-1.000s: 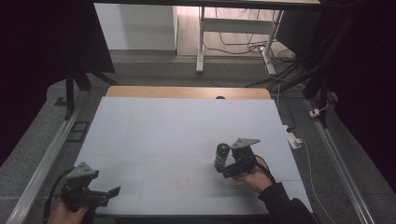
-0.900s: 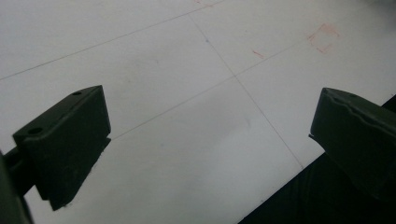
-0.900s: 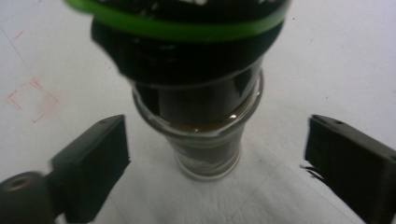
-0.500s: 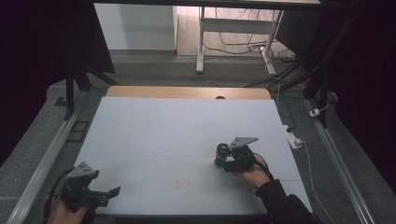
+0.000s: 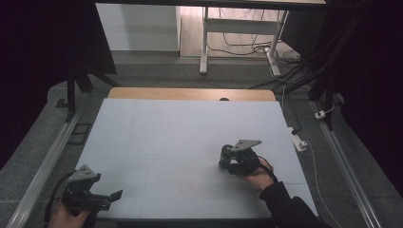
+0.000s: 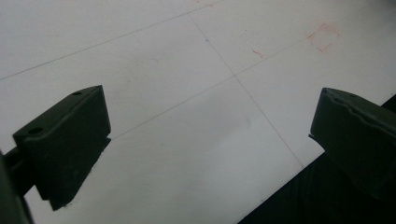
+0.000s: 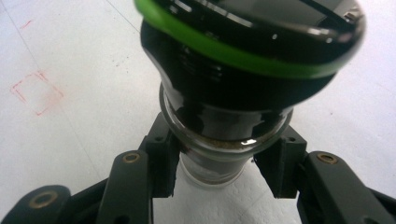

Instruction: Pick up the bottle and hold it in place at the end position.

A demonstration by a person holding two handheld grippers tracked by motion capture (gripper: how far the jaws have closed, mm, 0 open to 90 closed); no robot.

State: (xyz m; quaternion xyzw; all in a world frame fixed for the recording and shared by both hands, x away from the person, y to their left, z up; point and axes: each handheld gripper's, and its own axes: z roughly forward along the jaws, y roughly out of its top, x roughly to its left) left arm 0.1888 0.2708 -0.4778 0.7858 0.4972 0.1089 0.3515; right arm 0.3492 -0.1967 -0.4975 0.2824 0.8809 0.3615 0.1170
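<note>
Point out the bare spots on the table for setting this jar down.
Nearly the whole white table is bare: the stretch between left gripper and right gripper, and everything toward the wooden edge. Only around the jar is it taken.

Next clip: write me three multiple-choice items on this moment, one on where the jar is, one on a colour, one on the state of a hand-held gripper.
1. Where on the white table does the jar stand?
A. right of the middle, toward the near edge
B. at the far left corner
C. on the floor beyond the table

2. What colour is the ring around the jar's black lid?
A. red
B. green
C. yellow

3. How do the jaws of the left hand-held gripper stand?
A. shut on the jar
B. shut on a cloth
C. apart, with nothing between them

Answers:
1 A: the high view shows the jar right of centre, at the right hand-held gripper, whose jaws have just closed on its glass body.
2 B: the right gripper view shows a bright green band on the lid.
3 C: the left gripper view shows bare table between the two jaws.
</note>
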